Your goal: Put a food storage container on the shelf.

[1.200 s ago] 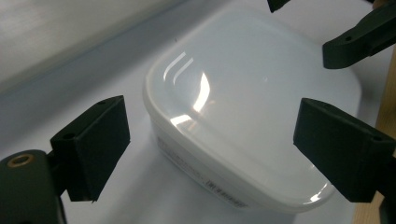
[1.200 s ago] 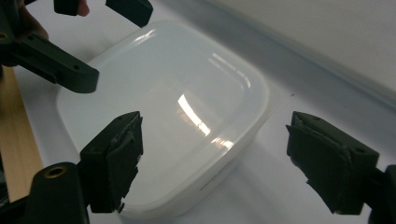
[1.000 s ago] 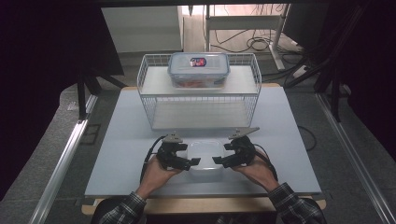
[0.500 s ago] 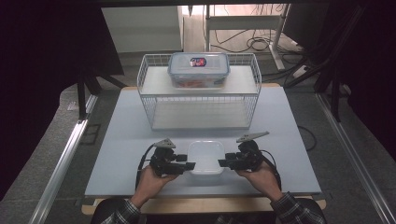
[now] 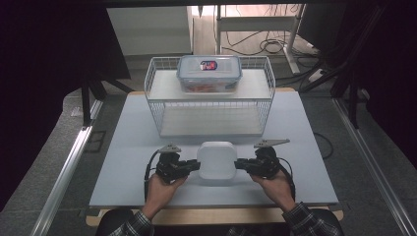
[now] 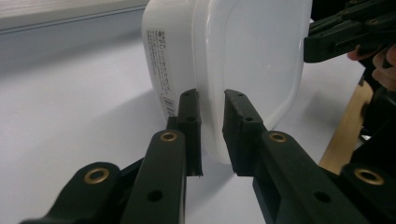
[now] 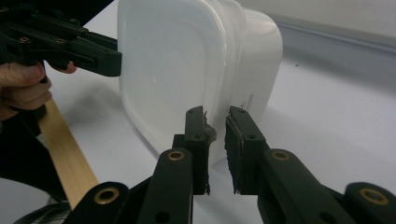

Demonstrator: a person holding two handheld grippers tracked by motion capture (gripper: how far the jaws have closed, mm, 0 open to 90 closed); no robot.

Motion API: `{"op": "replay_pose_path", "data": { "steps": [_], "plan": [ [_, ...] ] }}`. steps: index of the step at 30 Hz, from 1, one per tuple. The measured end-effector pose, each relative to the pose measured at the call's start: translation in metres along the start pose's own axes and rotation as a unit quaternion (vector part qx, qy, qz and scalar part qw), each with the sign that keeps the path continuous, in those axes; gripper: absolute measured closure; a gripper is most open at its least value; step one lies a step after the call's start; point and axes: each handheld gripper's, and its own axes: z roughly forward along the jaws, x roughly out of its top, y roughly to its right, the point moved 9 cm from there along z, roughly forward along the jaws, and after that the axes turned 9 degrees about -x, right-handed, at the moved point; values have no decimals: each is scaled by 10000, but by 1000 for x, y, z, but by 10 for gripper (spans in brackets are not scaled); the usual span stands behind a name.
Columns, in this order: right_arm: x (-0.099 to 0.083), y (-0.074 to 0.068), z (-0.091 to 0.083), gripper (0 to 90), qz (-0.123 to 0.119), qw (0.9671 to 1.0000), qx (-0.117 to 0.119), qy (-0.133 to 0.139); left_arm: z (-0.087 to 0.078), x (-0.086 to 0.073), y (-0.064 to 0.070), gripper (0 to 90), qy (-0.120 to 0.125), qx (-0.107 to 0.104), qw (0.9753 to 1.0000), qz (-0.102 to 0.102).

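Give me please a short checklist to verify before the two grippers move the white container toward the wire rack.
1. Left gripper closed on the rim of the white container: ok, a jaw sits on each side of the rim.
2. Right gripper closed on the opposite rim: ok.
3. Lid seated on the container: cannot tell, the seam is not clear.
4. Lower level of the wire rack free: ok, nothing lies there.
5. Top shelf free: not ok, the clear lidded box stands on it.
6. Container level between the grippers: ok in the high view.
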Motion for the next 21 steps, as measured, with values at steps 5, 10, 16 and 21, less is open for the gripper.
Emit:
{"op": "replay_pose_path", "data": {
  "steps": [5,10,16,21],
  "plan": [
    [2,0,2,789,-143,9998,-64,158,1,1,-3,782,54,59,10000,-35],
    [9,0,0,792,-154,9991,-24,400,-1,7,-2,782,162,144,9998,33],
    [17,-1,-4,793,-260,9978,-70,604,-6,16,-1,781,240,235,9993,182],
    [25,-2,-7,793,-393,9969,-114,677,-9,22,-1,780,314,301,9988,236]
  ]
}}
